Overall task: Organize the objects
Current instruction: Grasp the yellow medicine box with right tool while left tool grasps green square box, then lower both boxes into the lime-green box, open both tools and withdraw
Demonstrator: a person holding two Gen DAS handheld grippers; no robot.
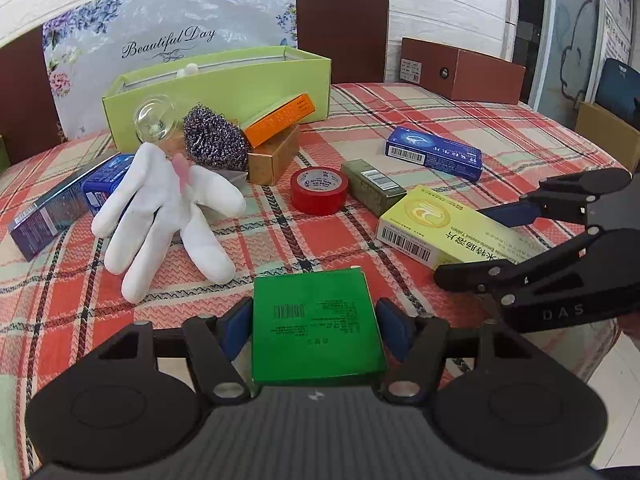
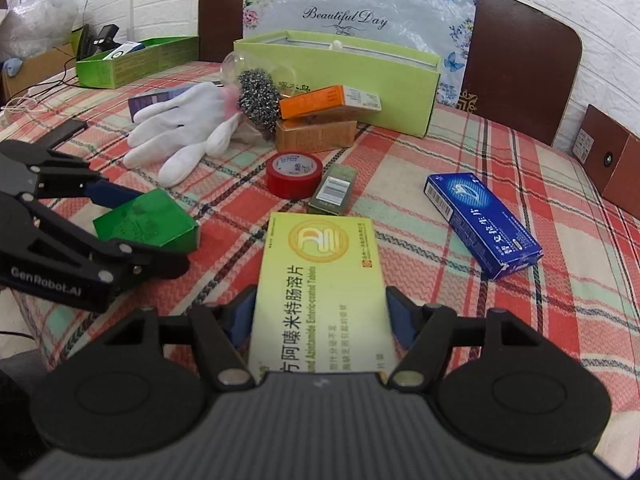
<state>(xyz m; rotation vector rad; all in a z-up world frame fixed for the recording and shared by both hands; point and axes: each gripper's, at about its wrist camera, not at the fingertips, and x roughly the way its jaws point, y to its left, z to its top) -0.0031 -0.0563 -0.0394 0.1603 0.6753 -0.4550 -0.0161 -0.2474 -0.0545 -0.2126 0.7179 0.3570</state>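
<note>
The left tongs (image 1: 316,320) clench a green box (image 1: 316,328) between their blue pads; just to their right the right tongs (image 2: 320,320) grip a yellow box (image 2: 320,280) — both boxes low over the plaid cloth (image 1: 328,232). Ahead of both lie red tape (image 1: 319,191), a glove (image 1: 168,208) and a lime tray (image 1: 224,92) — farthest off.

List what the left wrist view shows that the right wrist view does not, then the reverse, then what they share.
Only the left wrist view: the right gripper around the yellow tablet box seen from the side, and a cardboard carton at the far right.

Only the right wrist view: a second green tray, a black flat device, and the left gripper from the side.

Both: green box, red tape roll, white glove, blue box, lime open box.
</note>
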